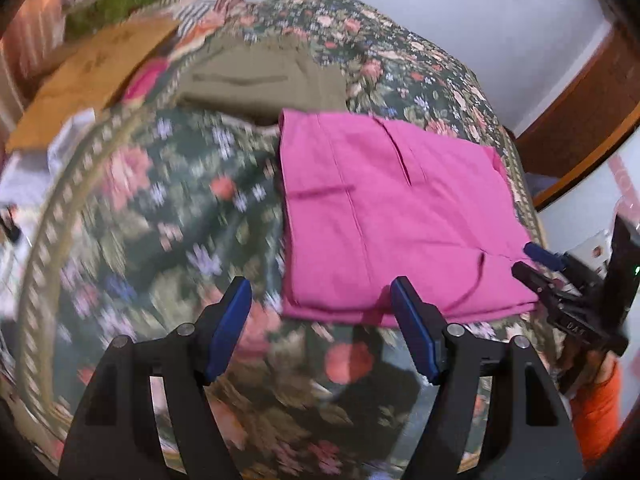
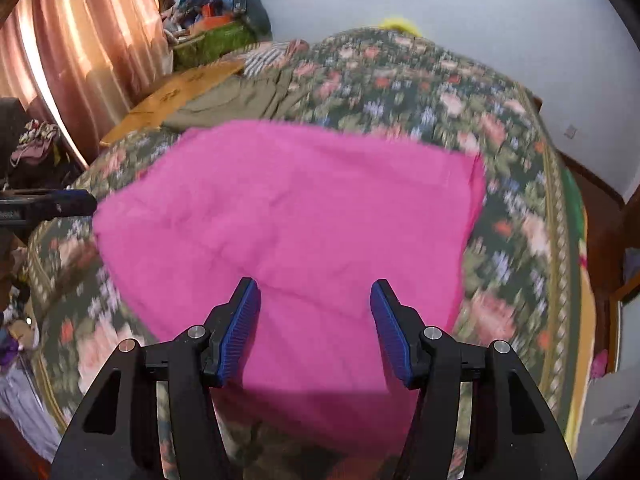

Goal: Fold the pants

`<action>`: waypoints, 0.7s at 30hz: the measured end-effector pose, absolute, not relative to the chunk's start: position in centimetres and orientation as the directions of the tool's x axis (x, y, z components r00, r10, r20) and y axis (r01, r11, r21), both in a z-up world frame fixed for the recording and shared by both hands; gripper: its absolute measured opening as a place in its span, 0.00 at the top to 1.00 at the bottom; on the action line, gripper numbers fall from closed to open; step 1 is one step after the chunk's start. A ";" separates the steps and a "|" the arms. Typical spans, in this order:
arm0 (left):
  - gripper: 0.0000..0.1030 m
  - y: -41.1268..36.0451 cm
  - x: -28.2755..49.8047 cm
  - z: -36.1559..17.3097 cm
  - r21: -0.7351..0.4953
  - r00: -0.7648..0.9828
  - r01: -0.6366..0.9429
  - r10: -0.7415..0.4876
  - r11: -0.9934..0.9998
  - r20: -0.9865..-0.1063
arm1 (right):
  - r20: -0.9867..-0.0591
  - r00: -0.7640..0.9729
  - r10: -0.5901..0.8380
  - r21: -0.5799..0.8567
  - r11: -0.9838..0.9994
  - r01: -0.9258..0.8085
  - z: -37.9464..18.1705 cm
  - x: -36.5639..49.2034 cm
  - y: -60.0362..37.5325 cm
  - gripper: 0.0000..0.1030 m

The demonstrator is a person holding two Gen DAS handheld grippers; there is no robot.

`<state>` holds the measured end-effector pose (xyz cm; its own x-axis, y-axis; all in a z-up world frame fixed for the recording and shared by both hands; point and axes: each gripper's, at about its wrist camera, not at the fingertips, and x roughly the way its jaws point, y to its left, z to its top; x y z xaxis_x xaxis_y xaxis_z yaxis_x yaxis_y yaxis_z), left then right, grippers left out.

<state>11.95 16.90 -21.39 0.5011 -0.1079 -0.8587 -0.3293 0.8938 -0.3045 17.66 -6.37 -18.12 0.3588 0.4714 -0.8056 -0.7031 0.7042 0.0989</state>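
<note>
The pink pants point(image 1: 392, 216) lie folded into a flat rectangle on the floral bedspread point(image 1: 160, 208). They fill the middle of the right wrist view point(image 2: 296, 232). My left gripper point(image 1: 320, 312) is open and empty, hovering at the near left corner of the pants. My right gripper point(image 2: 316, 312) is open and empty, just above the near edge of the pants. It also shows in the left wrist view point(image 1: 528, 258) at the pants' right corner. The left gripper's tip shows in the right wrist view point(image 2: 76, 202), left of the pants.
Olive-green folded pants point(image 1: 260, 80) lie behind the pink ones. A flat cardboard sheet point(image 1: 88, 76) lies at the bed's far left. A pile of clothes point(image 2: 216, 28) and a curtain point(image 2: 80, 52) stand behind. A wooden frame point(image 1: 580, 120) is at right.
</note>
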 end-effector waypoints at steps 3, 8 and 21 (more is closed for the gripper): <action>0.31 16.7 11.6 -22.8 -0.421 0.489 -0.336 -0.226 0.842 -0.843 | -0.801 0.338 0.494 0.146 0.709 -0.690 -18.1 17.5 -7.5 0.47; 0.30 16.2 11.7 -23.9 -0.492 0.502 -0.349 -0.284 0.797 -0.817 | -0.797 0.350 0.492 0.137 0.712 -0.689 -18.3 16.7 -7.8 0.47; 0.30 17.9 11.9 -23.7 -0.668 0.602 -0.344 -0.391 0.660 -0.696 | -0.800 0.342 0.494 0.143 0.710 -0.690 -18.5 16.8 -7.8 0.46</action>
<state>11.88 17.94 -23.68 0.6017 -0.3911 -0.6964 -0.3435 0.6604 -0.6677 16.83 -7.83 -18.51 0.3422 0.4936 -0.7996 -0.6901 0.7095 0.1426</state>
